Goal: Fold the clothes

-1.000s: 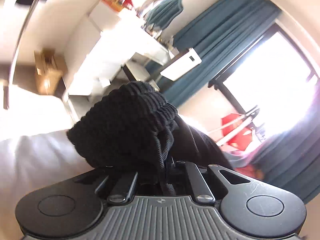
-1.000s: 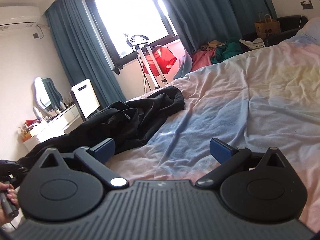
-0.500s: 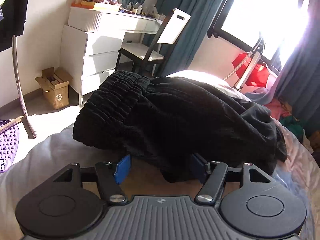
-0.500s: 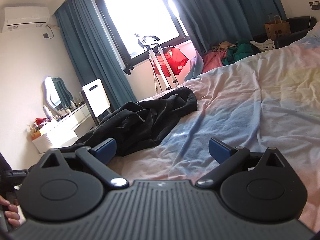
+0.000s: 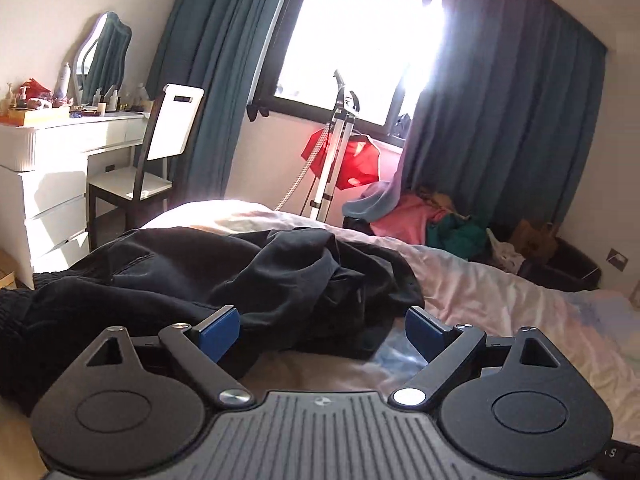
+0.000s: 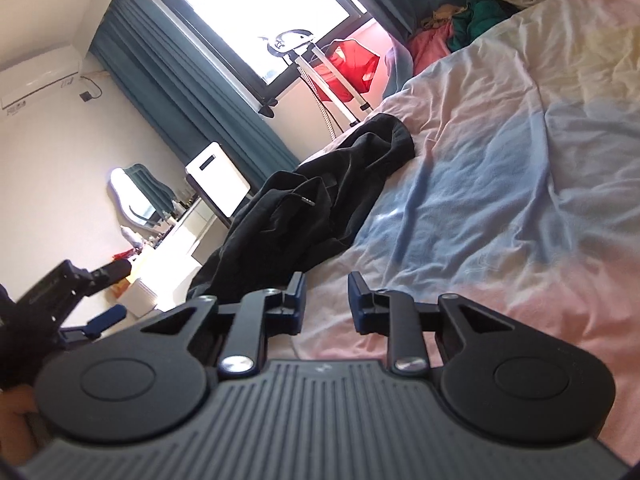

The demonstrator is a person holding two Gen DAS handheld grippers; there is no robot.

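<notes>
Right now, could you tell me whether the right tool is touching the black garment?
Apart. The right wrist view shows the right tool, fingers parted, over bare bedsheet, with the black garment lying beyond.

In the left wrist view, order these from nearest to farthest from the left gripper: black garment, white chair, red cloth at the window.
From the left gripper:
1. black garment, directly ahead on the bed.
2. white chair, left, beside the bed.
3. red cloth, centre, under the window.
</notes>
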